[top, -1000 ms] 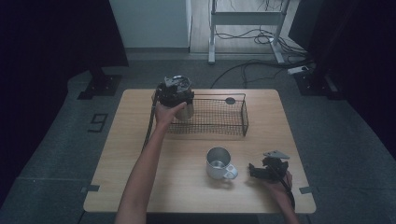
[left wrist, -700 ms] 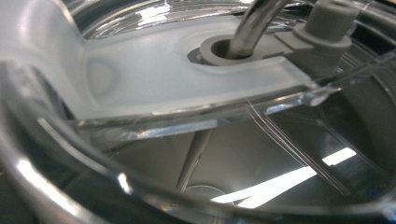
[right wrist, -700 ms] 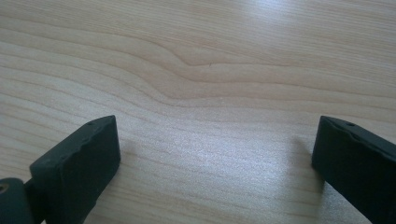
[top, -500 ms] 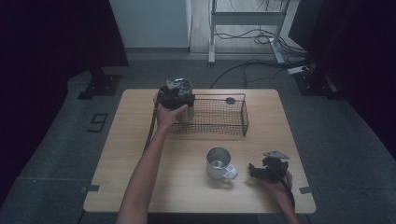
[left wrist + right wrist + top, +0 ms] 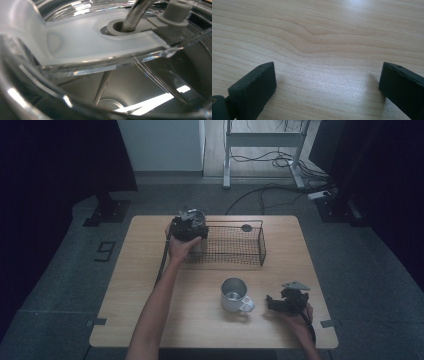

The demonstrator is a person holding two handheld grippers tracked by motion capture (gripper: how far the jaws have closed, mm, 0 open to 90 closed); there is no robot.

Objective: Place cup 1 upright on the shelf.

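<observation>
Your table (image 5: 150, 285) = light wood w/ wavy grain lines, clear in the right gripper view. Basket (image 5: 252, 251) = black wire mesh, small dark round tag on the far rim. Mug (image 5: 235, 295) = shiny silver metal. Both your grippers, left (image 5: 188, 226) & right (image 5: 327, 85), are black; grey plate on top of each. Clear cup (image 5: 105, 75) up close in the left gripper view: see-thru w/ frosted whitish lid, grey plug, chrome straw.

one wire basket (image 5: 235, 245), one metal mug (image 5: 234, 295), one clear lidded cup (image 5: 105, 65), two tools.

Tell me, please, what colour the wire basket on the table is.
Black; the wire basket shows best in the high view.
</observation>
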